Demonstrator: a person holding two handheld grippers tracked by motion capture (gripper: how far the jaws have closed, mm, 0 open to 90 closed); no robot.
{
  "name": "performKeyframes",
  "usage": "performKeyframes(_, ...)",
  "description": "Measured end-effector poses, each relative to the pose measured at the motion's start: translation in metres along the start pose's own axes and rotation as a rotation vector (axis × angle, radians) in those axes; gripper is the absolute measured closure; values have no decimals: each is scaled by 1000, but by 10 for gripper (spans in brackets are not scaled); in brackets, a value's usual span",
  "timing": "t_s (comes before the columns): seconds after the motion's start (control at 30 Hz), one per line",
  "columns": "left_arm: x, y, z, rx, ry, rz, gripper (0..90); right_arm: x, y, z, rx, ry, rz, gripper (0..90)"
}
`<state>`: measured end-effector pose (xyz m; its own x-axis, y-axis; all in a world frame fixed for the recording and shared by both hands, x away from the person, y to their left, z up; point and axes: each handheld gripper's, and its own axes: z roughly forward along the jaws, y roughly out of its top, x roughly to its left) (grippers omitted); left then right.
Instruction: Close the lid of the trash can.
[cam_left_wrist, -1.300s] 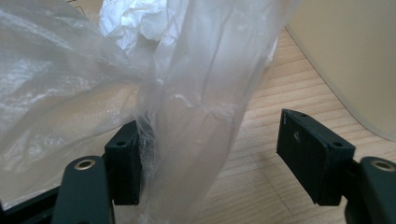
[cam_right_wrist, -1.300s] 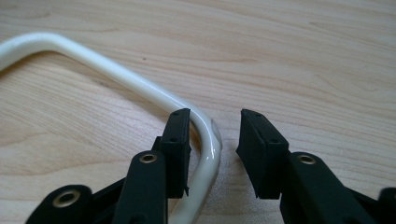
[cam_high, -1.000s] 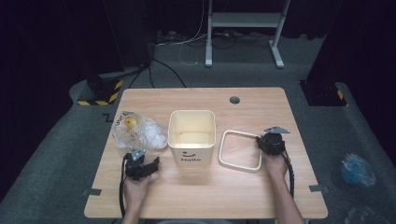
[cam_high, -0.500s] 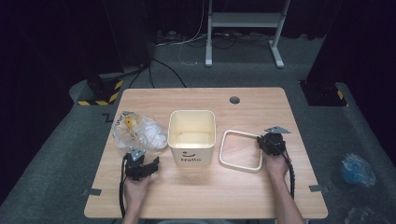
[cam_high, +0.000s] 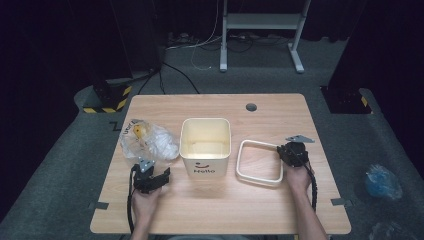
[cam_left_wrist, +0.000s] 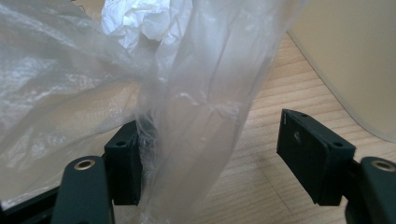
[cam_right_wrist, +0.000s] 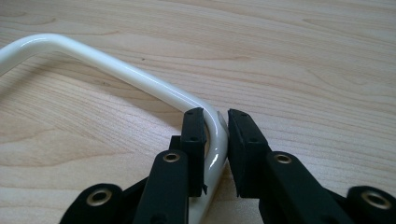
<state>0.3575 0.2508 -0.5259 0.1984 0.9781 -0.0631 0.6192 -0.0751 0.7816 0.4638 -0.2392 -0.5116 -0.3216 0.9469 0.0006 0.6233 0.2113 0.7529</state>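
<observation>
Dark room, wood table (cam_high: 300, 205). We're pinching the ring (cam_high: 258, 162) at its 3 o'clock corner with the right gripper (cam_high: 289, 152). Left gripper (cam_high: 152, 176) spread wide, bag (cam_high: 148, 140) at its 12 o'clock, film brushing one jaw. Bin (cam_high: 205, 145) sitting between.

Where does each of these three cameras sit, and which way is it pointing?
High view: above the person's side, looking forward and down at the table; forearms, both hands show.
Left gripper view: on the left gripper, facing the plastic bag; open jaws show.
Right gripper view: on the right gripper, facing the white frame; jaws clamp it.
Shared: the bin.
</observation>
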Motion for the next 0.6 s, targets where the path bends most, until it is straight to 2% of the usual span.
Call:
performKeyframes(0.33, 0, 0, 0, 1, -1, 0, 296, 0, 2, -7, -1, 2, 1, 775)
performKeyframes(0.6, 1, 0, 0, 0, -2, 1, 295, 3, 14, -17, 2, 7, -35, 776)
